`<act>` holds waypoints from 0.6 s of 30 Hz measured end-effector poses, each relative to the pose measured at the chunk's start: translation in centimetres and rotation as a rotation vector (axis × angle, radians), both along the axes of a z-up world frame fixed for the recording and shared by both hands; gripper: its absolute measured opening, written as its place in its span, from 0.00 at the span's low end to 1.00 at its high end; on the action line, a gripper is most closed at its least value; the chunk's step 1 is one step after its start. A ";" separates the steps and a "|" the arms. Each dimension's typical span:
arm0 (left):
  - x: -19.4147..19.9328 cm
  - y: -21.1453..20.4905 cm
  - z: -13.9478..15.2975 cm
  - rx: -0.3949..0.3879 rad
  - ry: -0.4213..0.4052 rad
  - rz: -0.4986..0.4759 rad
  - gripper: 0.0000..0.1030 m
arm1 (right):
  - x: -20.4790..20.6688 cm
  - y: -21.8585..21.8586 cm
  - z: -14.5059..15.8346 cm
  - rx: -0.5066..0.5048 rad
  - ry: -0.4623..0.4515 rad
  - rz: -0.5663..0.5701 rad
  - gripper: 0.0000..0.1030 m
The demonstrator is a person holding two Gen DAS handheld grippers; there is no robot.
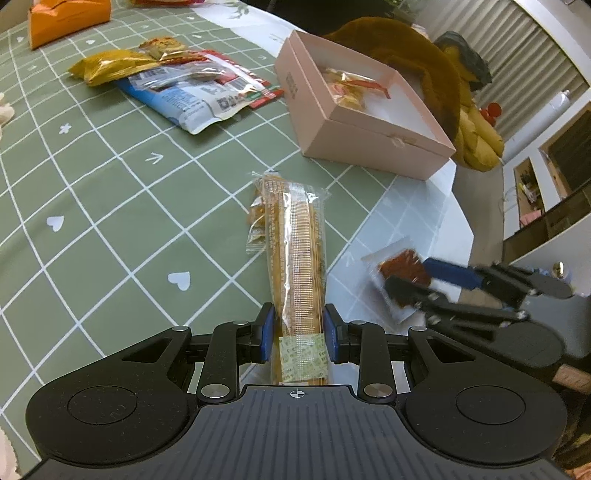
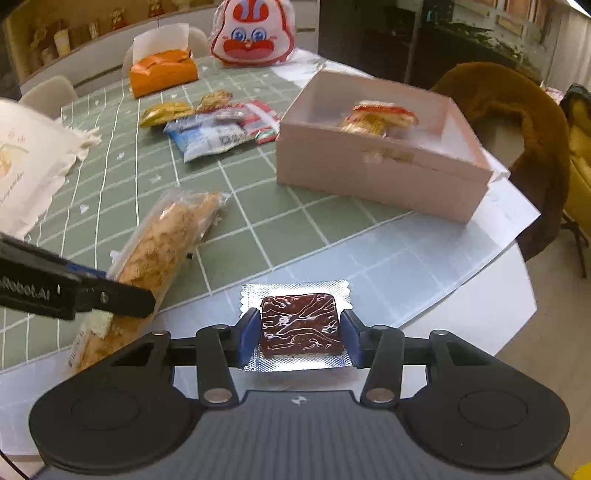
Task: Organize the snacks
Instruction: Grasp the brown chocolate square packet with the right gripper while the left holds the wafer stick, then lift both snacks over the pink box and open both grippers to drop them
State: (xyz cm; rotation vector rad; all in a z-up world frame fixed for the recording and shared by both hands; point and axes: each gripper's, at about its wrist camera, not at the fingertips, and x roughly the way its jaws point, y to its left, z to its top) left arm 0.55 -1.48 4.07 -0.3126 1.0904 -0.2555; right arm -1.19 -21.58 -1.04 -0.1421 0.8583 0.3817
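My left gripper (image 1: pixel 299 334) is shut on a long clear-wrapped snack stick (image 1: pixel 299 254) that points toward the open pink box (image 1: pixel 373 144). In the right wrist view the left gripper (image 2: pixel 122 295) clamps the near end of the same stick (image 2: pixel 162 243). My right gripper (image 2: pixel 298 332) is shut on a small square dark-red snack packet (image 2: pixel 300 325) in silver-edged wrap, near the table's edge. It shows in the left wrist view (image 1: pixel 410 284) with the packet (image 1: pixel 400 269). The pink box (image 2: pixel 376 184) holds one wrapped snack (image 2: pixel 376 118).
A heap of snack bags (image 1: pixel 177 81) lies at the far left of the green checked tablecloth (image 1: pixel 110 206). An orange tissue pack (image 2: pixel 162 72) and a red-and-white bag (image 2: pixel 253 31) stand at the back. A brown furry chair (image 2: pixel 517 122) stands behind the box.
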 end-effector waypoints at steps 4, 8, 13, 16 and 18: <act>0.8 0.5 2.2 -0.057 -0.051 0.027 0.31 | 0.5 -1.5 3.6 0.061 -0.057 -0.026 0.45; 4.9 1.3 9.7 -0.121 -0.218 0.038 0.31 | 3.1 -3.3 11.4 0.124 -0.228 -0.048 0.45; 12.4 0.7 16.2 -0.197 -0.338 0.018 0.31 | 9.0 -4.5 18.8 0.108 -0.371 -0.075 0.46; 17.2 -0.9 16.1 -0.223 -0.332 0.009 0.31 | 12.9 -5.0 19.7 0.046 -0.399 -0.107 0.46; 20.2 -2.4 14.4 -0.252 -0.295 0.015 0.31 | 15.2 -5.8 19.3 0.040 -0.381 -0.126 0.46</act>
